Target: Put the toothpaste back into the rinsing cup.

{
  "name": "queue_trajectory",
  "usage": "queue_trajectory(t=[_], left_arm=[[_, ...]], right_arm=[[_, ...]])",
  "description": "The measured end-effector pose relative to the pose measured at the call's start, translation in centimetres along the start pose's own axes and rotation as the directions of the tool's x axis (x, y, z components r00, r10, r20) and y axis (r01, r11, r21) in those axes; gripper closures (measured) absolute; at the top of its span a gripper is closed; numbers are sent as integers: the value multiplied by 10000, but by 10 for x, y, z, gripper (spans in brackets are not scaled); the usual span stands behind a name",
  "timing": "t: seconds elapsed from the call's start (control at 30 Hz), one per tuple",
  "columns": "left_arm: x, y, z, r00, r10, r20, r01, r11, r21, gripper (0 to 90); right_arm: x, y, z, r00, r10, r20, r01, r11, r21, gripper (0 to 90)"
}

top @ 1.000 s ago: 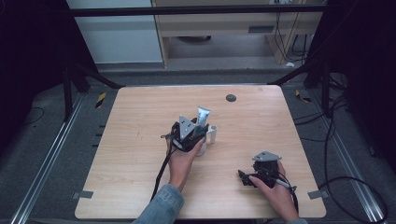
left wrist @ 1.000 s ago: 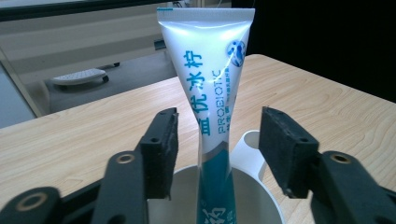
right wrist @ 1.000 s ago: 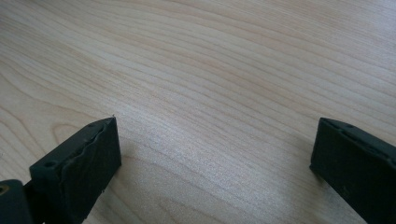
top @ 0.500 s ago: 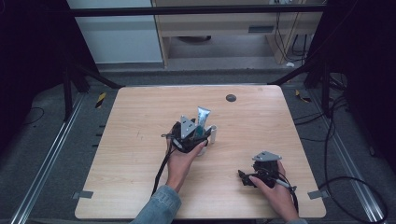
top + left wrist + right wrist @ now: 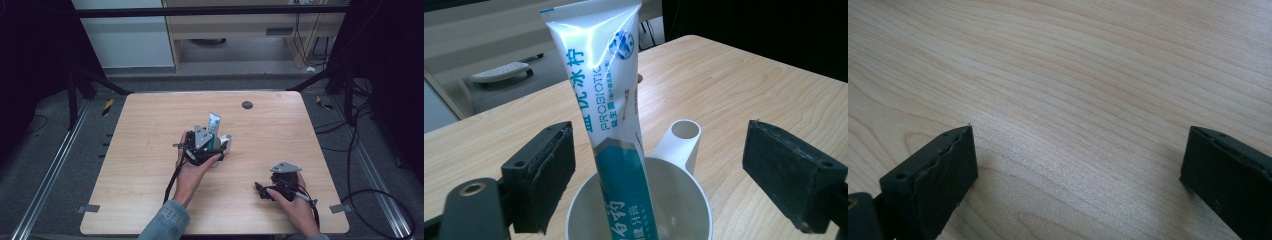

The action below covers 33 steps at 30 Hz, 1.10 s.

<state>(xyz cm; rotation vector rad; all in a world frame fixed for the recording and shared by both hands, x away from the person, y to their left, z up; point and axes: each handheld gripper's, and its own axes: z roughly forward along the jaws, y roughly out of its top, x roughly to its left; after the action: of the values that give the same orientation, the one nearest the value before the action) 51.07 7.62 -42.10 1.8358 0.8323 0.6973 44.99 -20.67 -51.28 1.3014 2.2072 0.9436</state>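
Now the toothpaste tube [image 5: 616, 125], glossy white above and teal below with "PROBIOTIC" printed along it, stands tilted in a white cup [image 5: 674, 195] mid-worktop [image 5: 150, 150]. Left tongs [image 5: 659, 170] have just been opening, pads wide and clear of the tube between them. Up close the cup's handle shows; from above, right tongs [image 5: 260, 189] rest wide apart on bare wood.

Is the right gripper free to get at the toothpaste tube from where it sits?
Probably not directly: the left gripper, fingers open, straddles the toothpaste tube standing in the white cup, while the right gripper rests apart near the table edge.
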Motion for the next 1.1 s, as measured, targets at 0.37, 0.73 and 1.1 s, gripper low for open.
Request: queue_trajectory(t=[0.37,0.73,1.1], left_arm=[[-2,2,-7,9993,273,265,-280,9992,288,114],[0,6,-18,9955,630,705,-672,9961,580,105],[-1,4,-31,9871,796,1392,-971,9876,1236,90]], right_arm=[[0,0,0,10000,2,-4,-2,10000,1,17],[0,0,0,10000,0,-4,0,10000,0,17],[0,0,0,10000,3,-3,-3,10000,-3,17]])
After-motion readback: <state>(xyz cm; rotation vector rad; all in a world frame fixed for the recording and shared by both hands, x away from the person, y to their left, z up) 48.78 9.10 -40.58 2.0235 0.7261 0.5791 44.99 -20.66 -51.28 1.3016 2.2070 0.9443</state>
